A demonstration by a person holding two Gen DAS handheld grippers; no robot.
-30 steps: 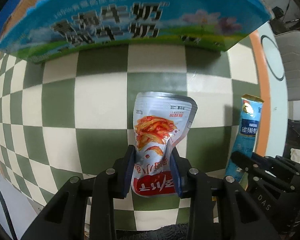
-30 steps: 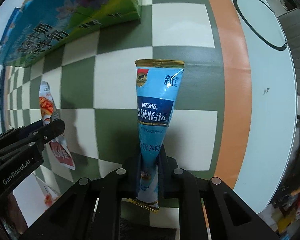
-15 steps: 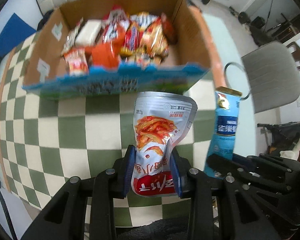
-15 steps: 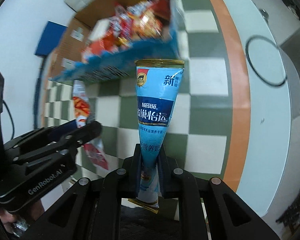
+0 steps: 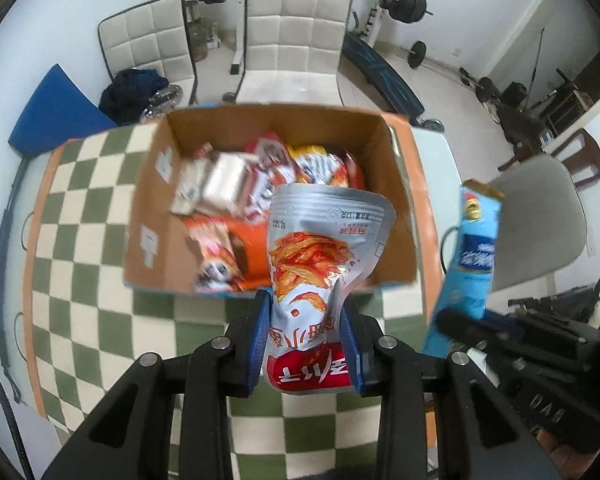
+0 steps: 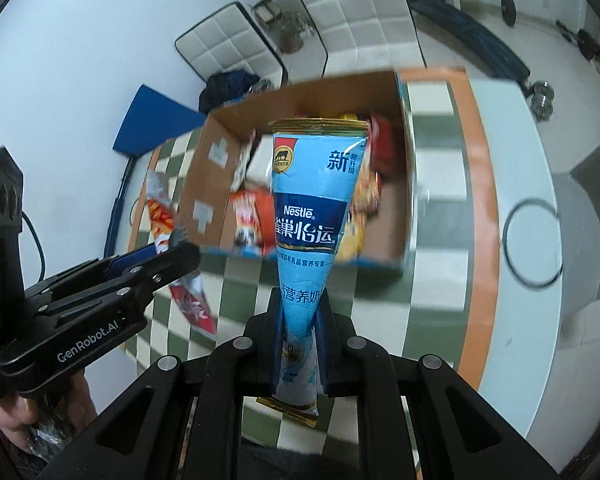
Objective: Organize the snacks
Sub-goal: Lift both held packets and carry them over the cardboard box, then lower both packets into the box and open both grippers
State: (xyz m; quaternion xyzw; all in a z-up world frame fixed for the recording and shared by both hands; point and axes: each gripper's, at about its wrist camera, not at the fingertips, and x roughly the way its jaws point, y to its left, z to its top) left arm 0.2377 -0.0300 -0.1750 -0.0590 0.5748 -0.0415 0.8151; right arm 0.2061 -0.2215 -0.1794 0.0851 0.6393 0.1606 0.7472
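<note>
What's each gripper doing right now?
Left gripper: shut on the silver pouch.
Right gripper: shut on the blue sachet.

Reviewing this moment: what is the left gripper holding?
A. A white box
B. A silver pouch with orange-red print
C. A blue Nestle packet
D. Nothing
B: the left gripper is shut on the silver pouch, while the blue Nestle packet sits in the right gripper.

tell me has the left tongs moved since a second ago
Yes. The left tongs rose: the cardboard box, seen side-on before, now shows its open top from above.
</note>
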